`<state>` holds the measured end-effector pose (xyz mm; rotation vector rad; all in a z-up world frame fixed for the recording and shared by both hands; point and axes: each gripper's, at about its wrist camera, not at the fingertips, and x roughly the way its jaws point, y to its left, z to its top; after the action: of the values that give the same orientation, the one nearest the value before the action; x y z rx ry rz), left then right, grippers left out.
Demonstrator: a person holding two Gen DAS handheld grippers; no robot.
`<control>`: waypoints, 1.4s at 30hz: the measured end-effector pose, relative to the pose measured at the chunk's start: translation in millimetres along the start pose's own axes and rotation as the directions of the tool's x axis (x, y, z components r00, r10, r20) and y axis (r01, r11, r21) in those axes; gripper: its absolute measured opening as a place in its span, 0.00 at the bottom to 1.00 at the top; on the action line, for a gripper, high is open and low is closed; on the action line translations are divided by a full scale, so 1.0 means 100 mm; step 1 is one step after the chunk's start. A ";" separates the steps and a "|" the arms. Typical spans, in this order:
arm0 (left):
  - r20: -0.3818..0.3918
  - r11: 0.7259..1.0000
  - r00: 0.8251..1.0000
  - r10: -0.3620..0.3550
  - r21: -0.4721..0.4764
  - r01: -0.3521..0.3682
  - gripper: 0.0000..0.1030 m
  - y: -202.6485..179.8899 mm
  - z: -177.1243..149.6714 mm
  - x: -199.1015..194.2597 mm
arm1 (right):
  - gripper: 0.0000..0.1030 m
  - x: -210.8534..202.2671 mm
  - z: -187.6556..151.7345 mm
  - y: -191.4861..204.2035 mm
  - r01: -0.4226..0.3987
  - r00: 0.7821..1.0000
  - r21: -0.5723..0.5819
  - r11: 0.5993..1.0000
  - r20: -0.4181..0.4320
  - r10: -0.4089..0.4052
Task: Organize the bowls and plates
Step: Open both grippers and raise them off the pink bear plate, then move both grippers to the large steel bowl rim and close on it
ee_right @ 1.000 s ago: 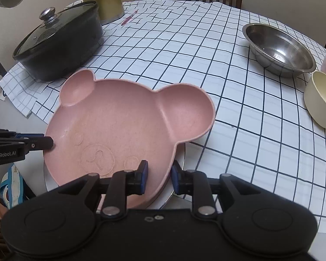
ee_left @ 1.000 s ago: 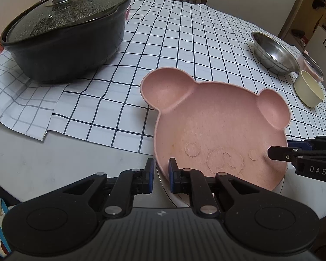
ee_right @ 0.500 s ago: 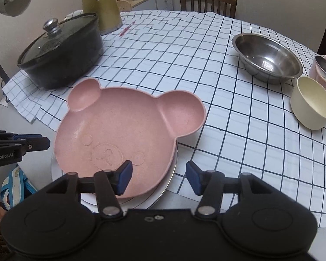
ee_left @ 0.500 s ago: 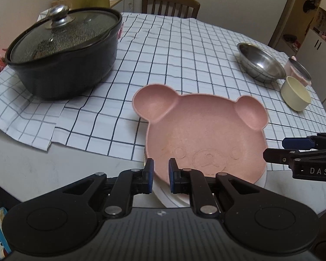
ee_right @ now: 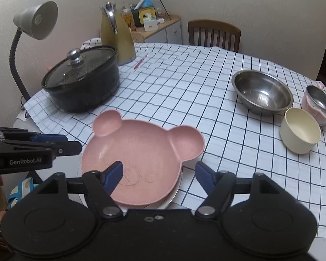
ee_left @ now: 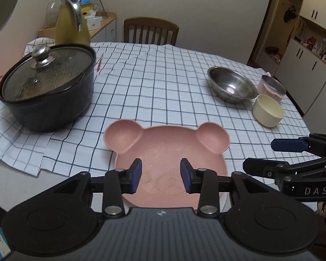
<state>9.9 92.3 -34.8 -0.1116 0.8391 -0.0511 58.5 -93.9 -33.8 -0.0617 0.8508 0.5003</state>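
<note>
Standing over the near edge of the table [ee_right: 239, 100], I see both tools hanging slack above the pink bear-shaped plastic plate [ee_right: 141, 152], which lies on a flat round silvery plate [ee_right: 173, 195] of which only a rim shows under it. The left gripper [ee_left: 160, 175] has its fingers spread with nothing between them, the bear plate just ahead of and below its tips; the right gripper [ee_right: 157, 175] is likewise spread wide and bare, one blue pad over the plate's near rim and the other off to its right above the checked tablecloth [ee_right: 206, 82]. To my eye the plate stacking is done and this is the pause of letting go. What remains looks like the bowls: well ahead and to the right of the right gripper sit a wide stainless steel bowl [ee_right: 261, 92], a small cream-coloured round bowl [ee_right: 300, 130] just beside it, and a pink cup with a steel liner [ee_right: 319, 104] at the far edge. The next move, I'd guess, calls for a reach across to the cream bowl, pinching its rim squarely so it doesn't tip, then nesting it in the steel one. The lidded black pot [ee_right: 82, 82], far left, seems no part of this.
</note>
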 end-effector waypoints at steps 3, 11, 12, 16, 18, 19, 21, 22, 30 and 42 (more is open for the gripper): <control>0.024 1.000 1.000 -0.007 0.016 0.006 0.48 -0.11 0.06 -0.03 | 0.82 -0.09 0.04 -0.03 0.001 1.000 -0.005 1.000 0.030 -0.001; 0.061 0.999 0.998 -0.022 0.040 0.020 0.63 -0.44 0.27 0.08 | 0.97 -0.27 0.13 -0.31 0.031 0.994 -0.007 0.999 0.103 -0.030; 0.068 0.999 0.997 -0.021 0.036 0.019 0.66 -0.49 0.30 0.10 | 0.99 -0.28 0.14 -0.36 0.038 0.993 -0.003 0.999 0.110 -0.037; 0.101 1.000 0.995 -0.022 0.021 0.020 0.74 -0.69 0.43 0.21 | 1.00 -0.30 0.19 -0.60 0.049 0.991 0.000 0.999 0.124 -0.049; 0.102 1.000 0.995 -0.020 0.021 0.018 0.74 -0.81 0.52 0.29 | 1.00 -0.28 0.23 -0.73 0.055 0.991 0.001 0.999 0.122 -0.054; 0.103 1.000 0.995 -0.018 0.021 0.016 0.74 -0.87 0.57 0.32 | 1.00 -0.28 0.26 -0.80 0.056 0.991 -0.001 0.998 0.119 -0.056; 0.110 1.000 0.994 -0.013 0.019 0.011 0.74 -0.98 0.65 0.41 | 1.00 -0.26 0.31 -0.95 0.059 0.991 -0.005 0.998 0.119 -0.058; 0.110 1.000 0.994 -0.011 0.018 0.009 0.74 -1.04 0.69 0.46 | 1.00 -0.24 0.34 -1.02 0.062 0.991 -0.008 0.998 0.120 -0.060; 0.101 1.000 0.995 0.022 0.003 -0.022 0.74 -1.47 1.05 0.97 | 1.00 -0.04 0.65 -1.70 0.089 0.989 -0.001 0.996 0.117 -0.088; 0.037 0.989 0.989 0.141 -0.054 -0.139 0.74 -1.85 1.56 1.97 | 0.98 0.76 1.28 -2.69 0.131 0.991 0.001 0.991 0.035 -0.131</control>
<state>257.0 -96.5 -55.0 -0.1016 0.8060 0.1046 310.7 -269.9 -43.2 -0.1093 0.8067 0.3780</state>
